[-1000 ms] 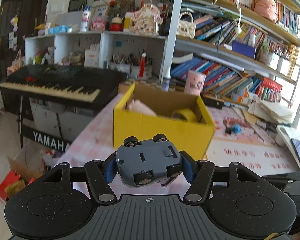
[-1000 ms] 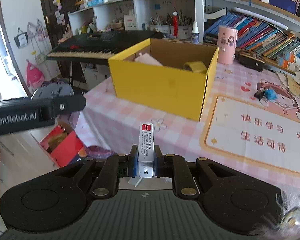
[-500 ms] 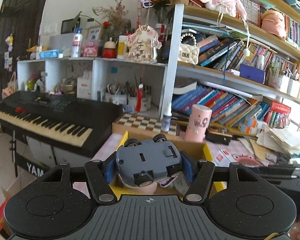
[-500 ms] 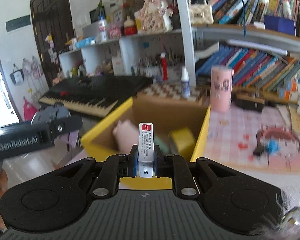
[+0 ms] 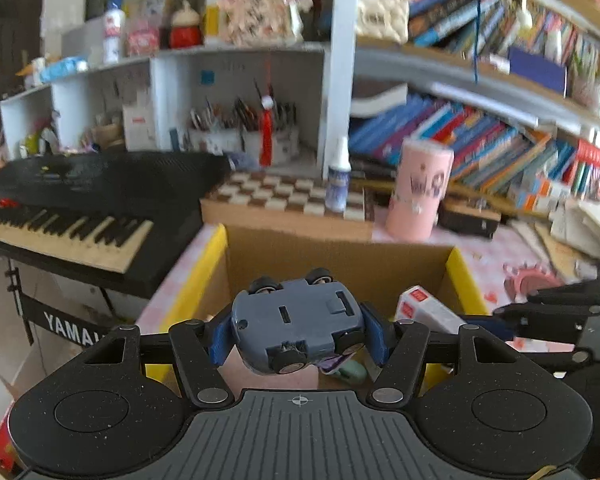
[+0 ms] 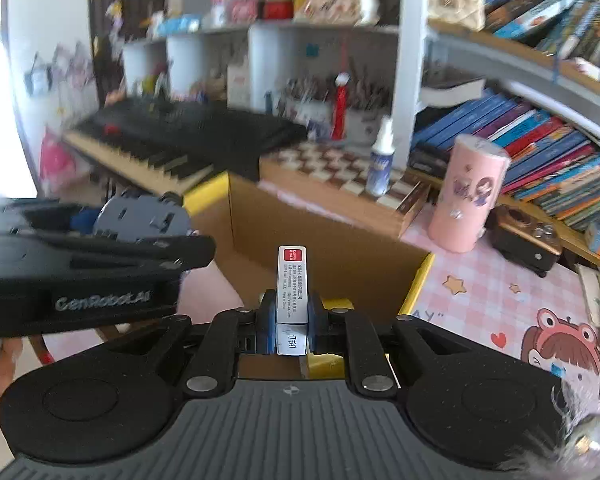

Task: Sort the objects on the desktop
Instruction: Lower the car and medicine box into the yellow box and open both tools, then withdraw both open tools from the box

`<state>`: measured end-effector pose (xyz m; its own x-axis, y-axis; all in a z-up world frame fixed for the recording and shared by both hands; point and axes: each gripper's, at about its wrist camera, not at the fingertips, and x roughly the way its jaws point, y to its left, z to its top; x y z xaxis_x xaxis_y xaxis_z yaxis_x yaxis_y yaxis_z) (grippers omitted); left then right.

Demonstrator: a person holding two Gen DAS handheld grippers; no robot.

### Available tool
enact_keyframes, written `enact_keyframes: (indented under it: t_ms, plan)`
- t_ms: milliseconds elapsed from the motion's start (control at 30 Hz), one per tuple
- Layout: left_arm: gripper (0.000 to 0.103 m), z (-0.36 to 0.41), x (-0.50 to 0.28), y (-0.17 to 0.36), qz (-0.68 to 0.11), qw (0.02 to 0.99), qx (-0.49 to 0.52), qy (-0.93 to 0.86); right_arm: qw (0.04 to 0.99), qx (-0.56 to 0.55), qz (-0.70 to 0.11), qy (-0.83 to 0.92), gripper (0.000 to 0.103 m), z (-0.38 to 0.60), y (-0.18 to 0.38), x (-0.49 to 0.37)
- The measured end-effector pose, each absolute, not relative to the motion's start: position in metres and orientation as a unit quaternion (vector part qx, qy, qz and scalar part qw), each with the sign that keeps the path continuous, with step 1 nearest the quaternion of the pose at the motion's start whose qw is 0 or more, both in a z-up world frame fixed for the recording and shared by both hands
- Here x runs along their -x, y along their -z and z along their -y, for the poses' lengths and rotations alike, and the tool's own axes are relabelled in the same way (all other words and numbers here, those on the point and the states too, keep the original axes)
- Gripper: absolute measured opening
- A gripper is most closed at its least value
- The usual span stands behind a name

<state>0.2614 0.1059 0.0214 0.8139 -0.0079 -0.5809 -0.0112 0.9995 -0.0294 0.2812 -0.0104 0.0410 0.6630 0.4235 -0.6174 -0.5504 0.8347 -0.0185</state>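
My left gripper (image 5: 296,334) is shut on a grey-blue toy car (image 5: 296,322), held upside down with its wheels up, over the open yellow cardboard box (image 5: 196,284). My right gripper (image 6: 292,326) is shut on a small white staple box (image 6: 292,292) with a red label, also over the yellow box (image 6: 414,288). The staple box shows at the right in the left wrist view (image 5: 426,310). The left gripper and the car show at the left in the right wrist view (image 6: 140,220). Inside the box I see a pink thing and a pale green thing, mostly hidden.
A pink cylinder (image 5: 418,194), a small spray bottle (image 5: 338,176) and a chessboard box (image 5: 288,208) stand behind the yellow box. A black keyboard (image 5: 72,208) is on the left. Bookshelves fill the back right. A pink checked cloth (image 6: 500,300) covers the table.
Both grippers have moved forward and now hang over the box opening, with the car and the staple box still held. The views tilted down a little.
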Motion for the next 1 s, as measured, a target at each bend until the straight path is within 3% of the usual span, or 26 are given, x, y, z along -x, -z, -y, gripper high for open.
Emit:
enact_keyframes:
  t_ms: [200,633,733,800,1000]
  plan:
    - [0.063,-0.095,-0.283,0.003,-0.358,0.934,-0.020,0.004,0.866,0.178,-0.359,-0.300,0.014,-0.006,-0.010,-0.301]
    - [0.065,-0.101,-0.292,0.013,-0.370,0.929,-0.010,-0.004,0.847,0.273,-0.322,-0.323,0.014,-0.017,-0.003,-0.306]
    - [0.067,-0.102,-0.287,0.008,-0.354,0.935,-0.009,-0.005,0.850,0.273,-0.316,-0.321,0.019,-0.016,-0.002,-0.302]
    - [0.069,-0.104,-0.280,-0.001,-0.332,0.943,-0.006,-0.011,0.853,0.266,-0.318,-0.316,0.035,-0.015,-0.002,-0.302]
    - [0.071,-0.114,-0.254,-0.029,-0.272,0.962,0.021,-0.026,0.883,0.215,-0.291,-0.297,0.037,-0.001,-0.024,-0.293]
